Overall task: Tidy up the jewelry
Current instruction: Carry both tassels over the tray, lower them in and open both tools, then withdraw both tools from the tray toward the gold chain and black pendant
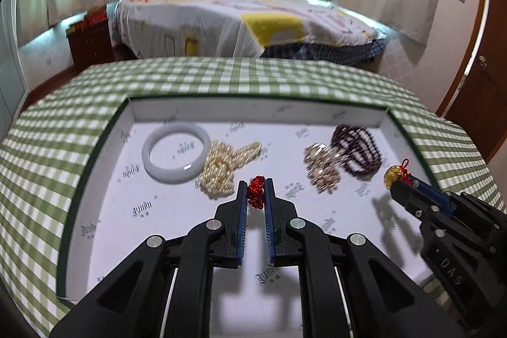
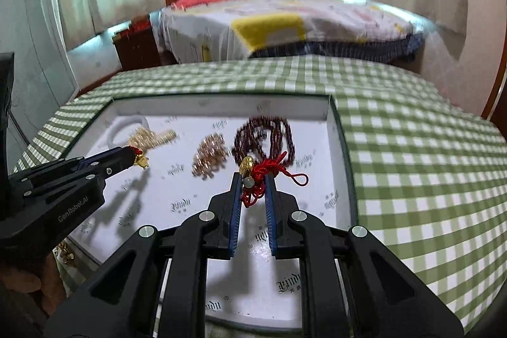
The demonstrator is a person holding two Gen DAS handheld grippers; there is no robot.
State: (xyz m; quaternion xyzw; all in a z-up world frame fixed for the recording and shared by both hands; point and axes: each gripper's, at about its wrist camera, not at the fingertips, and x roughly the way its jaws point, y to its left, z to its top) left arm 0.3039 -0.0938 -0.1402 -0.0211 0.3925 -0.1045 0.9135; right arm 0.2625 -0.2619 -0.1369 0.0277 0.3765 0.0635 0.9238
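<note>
Lying flat on the green-and-white checked tablecloth (image 1: 253,75), the shallow white printed cardboard tray with dark rim (image 1: 104,129), with the jewelry spread in a row inside it. Far left in the left wrist view, the smooth white stone bangle (image 1: 176,155), touching the heap of cream pearl strands (image 1: 221,168) beside it. Nearer the front, the left gripper (image 1: 256,190), fingers narrow and pinched on a small red knotted cord charm (image 1: 256,191); from the right wrist view a gold piece (image 2: 141,160) hanging under that same grip, above the tray floor. Probably held up so as to be carried to a free spot, judging from the wide bare area in front. Further right, the cluster of gold and rose beads (image 1: 323,168), touching the coil of dark red beaded strands (image 1: 356,149) behind it. At the right edge, the right gripper (image 2: 252,184), fingers also narrow, clamped on a second red cord charm with gold bead and pale green bead (image 2: 253,171), its loop (image 2: 300,178) sticking out to the right. Seemingly kept apart from the dark coil so that the cords do not tangle. Both charms lifted, neither yet set down.
</note>
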